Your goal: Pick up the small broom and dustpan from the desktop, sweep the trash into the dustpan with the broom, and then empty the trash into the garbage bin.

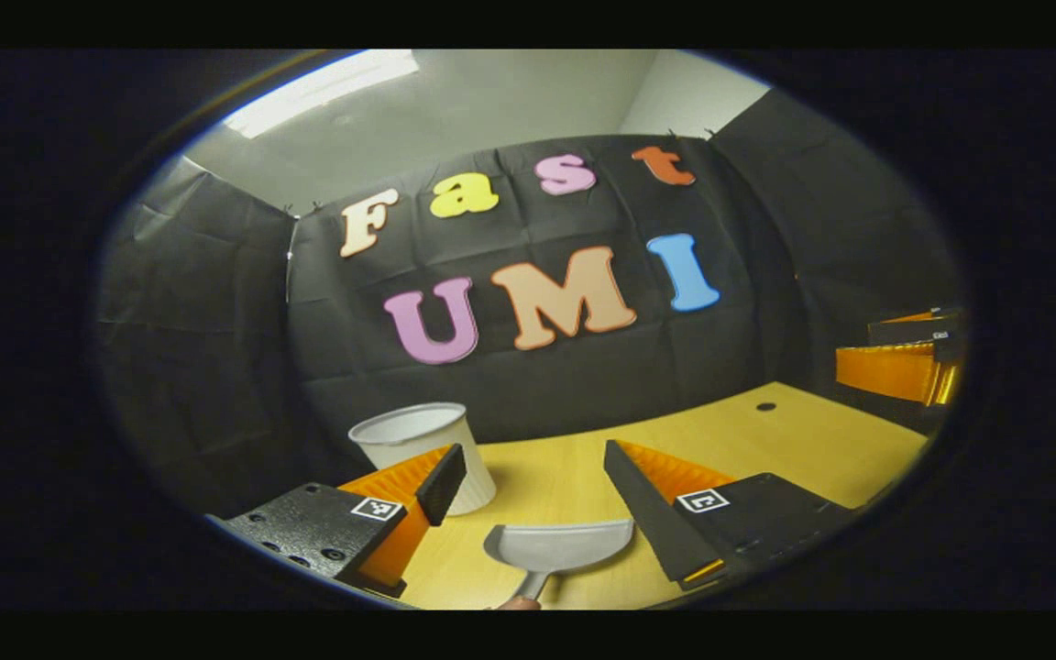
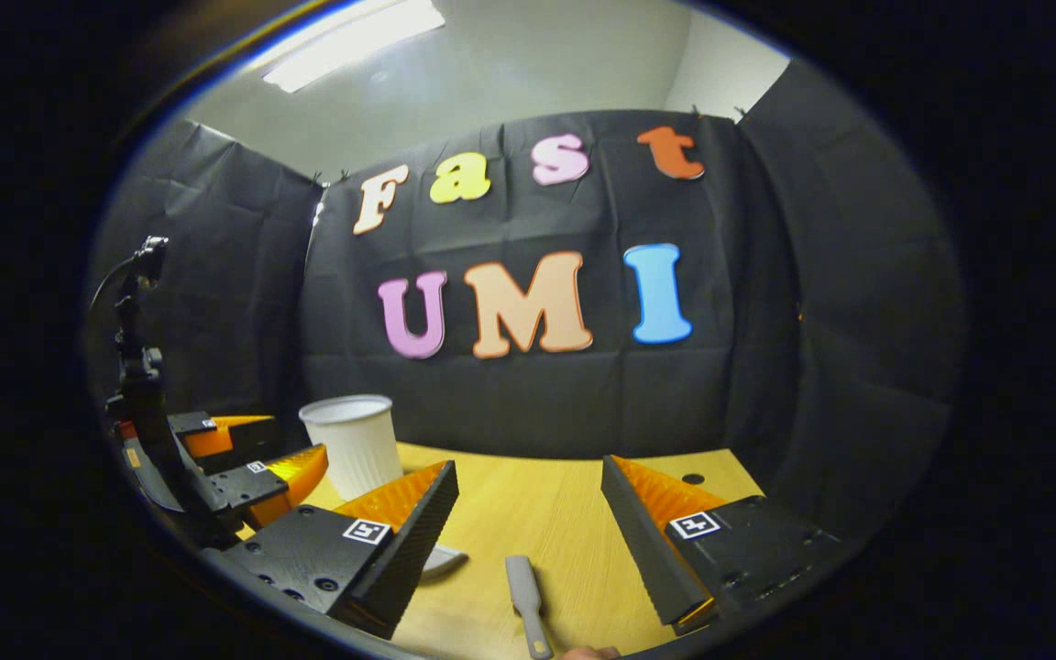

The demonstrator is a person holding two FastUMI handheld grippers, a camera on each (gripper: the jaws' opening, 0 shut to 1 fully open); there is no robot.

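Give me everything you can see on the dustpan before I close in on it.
The dustpan is small, grey and looks like plastic: a shallow flat scoop with a low raised rim, narrowing to a short handle that points toward the camera. It lies flat on the yellow wooden desktop, between the open fingers of the left gripper, which does not touch it. The white ribbed cup stands behind it, apart. It looks empty. Something small shows at the handle's end; I cannot tell what.

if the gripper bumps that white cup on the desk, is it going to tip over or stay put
The white cup looks thin-walled and seems empty, so probably light enough to slide or tip at a nudge. It narrows toward its base on the desk, which likely makes it top-heavy. Its ribbed sides may crush if squeezed.
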